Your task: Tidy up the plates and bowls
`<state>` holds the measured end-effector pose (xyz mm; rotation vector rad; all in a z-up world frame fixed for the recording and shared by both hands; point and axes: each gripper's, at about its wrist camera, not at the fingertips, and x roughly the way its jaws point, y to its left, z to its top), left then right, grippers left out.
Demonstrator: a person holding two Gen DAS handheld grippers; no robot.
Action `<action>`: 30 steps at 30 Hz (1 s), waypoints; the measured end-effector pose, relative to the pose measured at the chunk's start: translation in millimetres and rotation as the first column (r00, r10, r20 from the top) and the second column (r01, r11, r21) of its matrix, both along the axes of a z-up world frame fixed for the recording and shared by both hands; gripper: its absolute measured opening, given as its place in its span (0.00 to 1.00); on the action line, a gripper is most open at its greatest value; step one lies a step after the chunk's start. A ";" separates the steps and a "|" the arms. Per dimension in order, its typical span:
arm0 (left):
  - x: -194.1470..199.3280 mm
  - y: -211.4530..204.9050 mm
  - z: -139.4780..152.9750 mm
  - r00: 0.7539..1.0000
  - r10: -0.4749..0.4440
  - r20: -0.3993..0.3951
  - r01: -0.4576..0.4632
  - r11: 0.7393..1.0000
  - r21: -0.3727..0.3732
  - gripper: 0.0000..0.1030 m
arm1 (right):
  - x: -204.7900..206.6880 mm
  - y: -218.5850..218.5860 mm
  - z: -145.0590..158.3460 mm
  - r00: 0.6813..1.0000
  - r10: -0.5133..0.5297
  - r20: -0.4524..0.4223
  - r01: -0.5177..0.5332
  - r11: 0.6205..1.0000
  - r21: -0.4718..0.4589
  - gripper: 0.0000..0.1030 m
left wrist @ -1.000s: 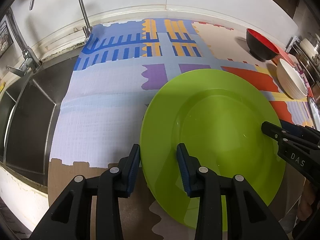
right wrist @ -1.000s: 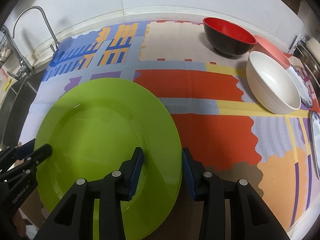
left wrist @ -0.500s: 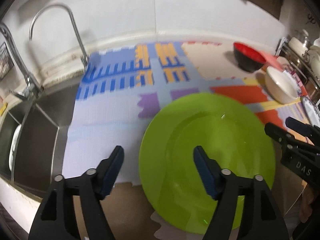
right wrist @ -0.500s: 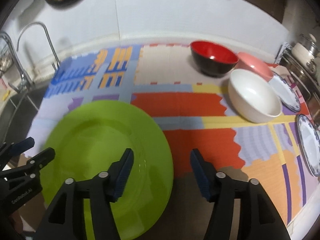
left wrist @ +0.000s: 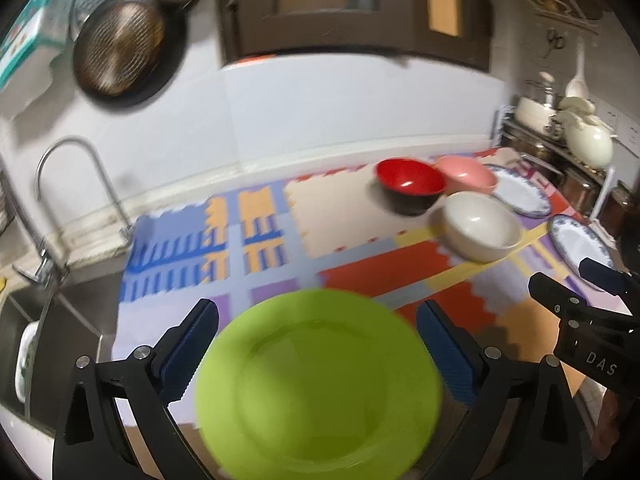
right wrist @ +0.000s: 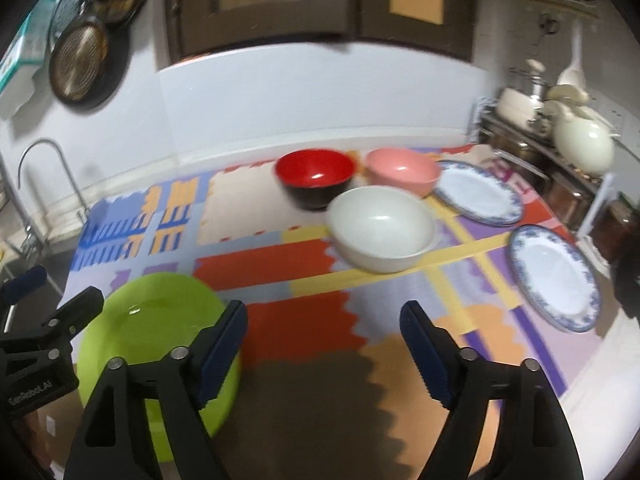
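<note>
While both grippers gape, green plate [left wrist: 318,384] on mat [right wrist: 304,258] (blurred)

patterned mat [right wrist: 312,264] covering the counter, bearing green plate [left wrist: 320,384], three bowls [right wrist: 380,228] and two blue-rimmed plates [right wrist: 556,280].

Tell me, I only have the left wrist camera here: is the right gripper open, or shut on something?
Observer: Open. The right gripper holds nothing; only the mat shows between its fingers.
Operator: Is the green plate under it?
Observer: No. The green plate lies flat to its left, partly hidden by its left finger.
Operator: The near blue-rimmed plate is cut off for me. Anything on it?
Observer: No. The near blue-rimmed plate shows in full with nothing on it, and it is apart from the white bowl.
</note>
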<state>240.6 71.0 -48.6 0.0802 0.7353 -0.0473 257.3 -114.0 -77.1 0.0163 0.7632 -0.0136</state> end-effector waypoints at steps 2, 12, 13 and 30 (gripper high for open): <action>0.3 -19.9 7.2 0.999 -0.025 0.022 0.025 1.000 -0.004 0.99 | -4.5 -19.9 6.9 0.999 -0.026 0.019 0.026 1.000 0.002 0.80; 7.1 -112.8 28.3 0.987 -0.131 0.091 0.134 0.991 -0.030 0.99 | -17.7 -107.5 24.3 0.989 -0.126 0.070 0.127 0.992 -0.002 0.81; 8.0 -121.1 29.4 0.986 -0.139 0.095 0.143 0.989 -0.032 0.99 | -18.9 -119.0 26.0 0.987 -0.138 0.077 0.139 0.990 -0.002 0.81; 37.2 -255.9 31.4 0.959 -0.266 0.100 0.273 0.960 -0.067 0.99 | -25.6 -252.1 31.4 0.948 -0.296 0.120 0.298 0.955 0.002 0.81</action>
